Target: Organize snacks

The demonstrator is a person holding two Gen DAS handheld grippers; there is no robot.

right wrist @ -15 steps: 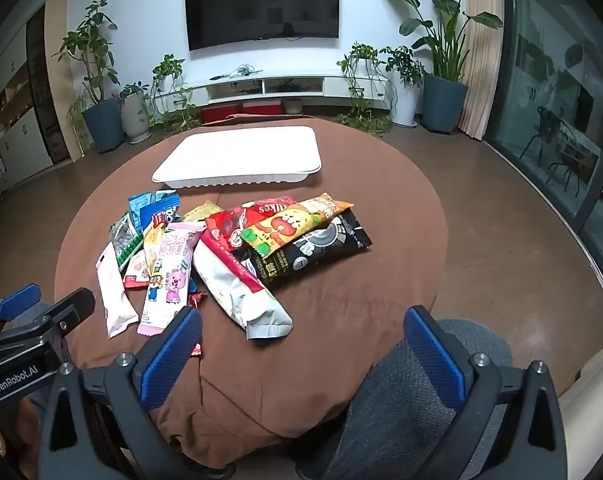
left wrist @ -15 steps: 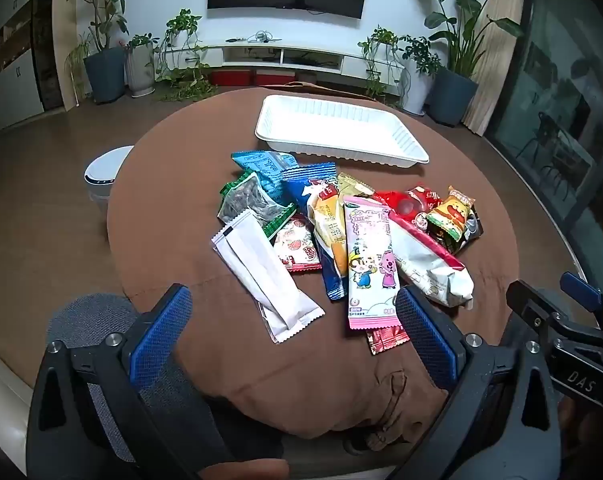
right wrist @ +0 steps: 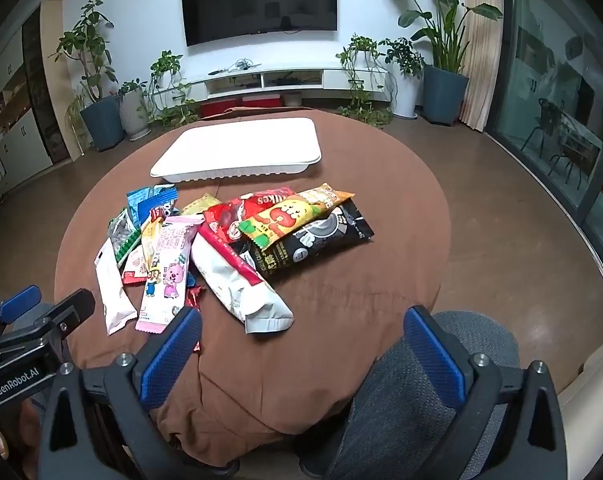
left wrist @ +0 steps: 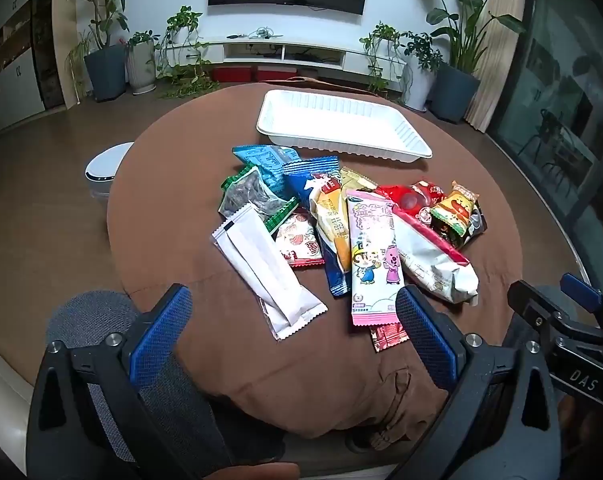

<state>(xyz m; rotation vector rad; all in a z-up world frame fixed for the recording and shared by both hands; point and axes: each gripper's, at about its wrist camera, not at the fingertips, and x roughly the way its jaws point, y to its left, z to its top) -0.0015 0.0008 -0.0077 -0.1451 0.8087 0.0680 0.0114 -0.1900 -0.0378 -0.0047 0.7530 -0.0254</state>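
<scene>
Several snack packets lie in a loose pile on a round table with a brown cloth (left wrist: 161, 208). Among them are a white packet (left wrist: 267, 268), a pink cartoon packet (left wrist: 371, 256), a white-and-red bag (right wrist: 237, 276) and a black packet (right wrist: 321, 240). An empty white tray (left wrist: 337, 128) stands behind the pile; it also shows in the right wrist view (right wrist: 241, 148). My left gripper (left wrist: 295, 336) is open and empty, above the table's near edge. My right gripper (right wrist: 301, 356) is open and empty, near the front edge, right of the pile.
Grey chair cushions (right wrist: 441, 368) sit at the table's near edge. A small white round bin (left wrist: 105, 168) stands on the floor left of the table. Potted plants (left wrist: 105, 60) and a TV console (right wrist: 285, 80) line the far wall.
Both grippers have shifted slightly toward the table. The packets and tray have not moved.
</scene>
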